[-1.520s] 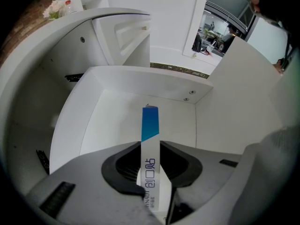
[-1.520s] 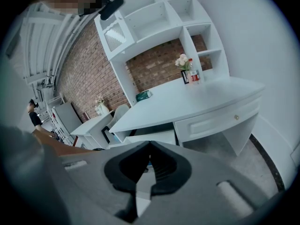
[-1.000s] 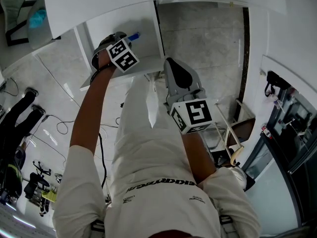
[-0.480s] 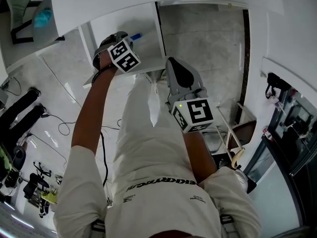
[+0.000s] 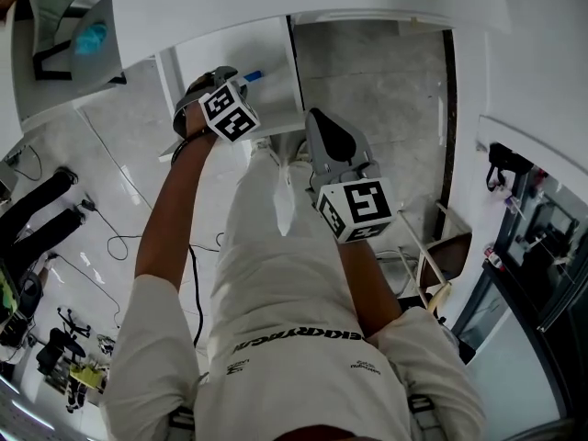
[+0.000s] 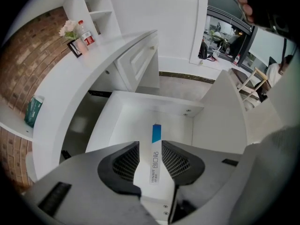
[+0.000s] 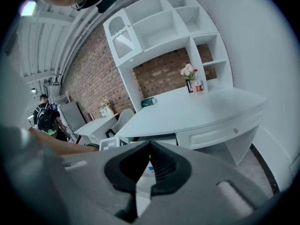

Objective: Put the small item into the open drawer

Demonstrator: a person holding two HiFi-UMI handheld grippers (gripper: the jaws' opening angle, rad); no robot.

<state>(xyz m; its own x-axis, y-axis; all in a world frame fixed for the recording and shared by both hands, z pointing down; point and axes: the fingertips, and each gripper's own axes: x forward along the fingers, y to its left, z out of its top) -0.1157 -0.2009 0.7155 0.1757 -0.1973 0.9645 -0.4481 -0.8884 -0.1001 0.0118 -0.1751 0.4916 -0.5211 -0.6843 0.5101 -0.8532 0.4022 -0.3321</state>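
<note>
Slim white rectangular packet with a blue end [image 6: 156, 134]: being pinched lengthwise in the left gripper [image 6: 150, 149], jaws pressing on both long sides, blue tip projecting forward for aiming. Hanging over the open white drawer [image 6: 126, 125], apparently clear of its floor; judged as lining up for release. Right gripper [image 7: 149, 146]: idling with jaws together on nothing, being held near the body beside the drawer, probably leaving the opening free. Curved white desk [image 7: 197, 109]: overhanging the drawer.

Bright, even indoor light; both gripper views bend heavily at dark edges.
</note>
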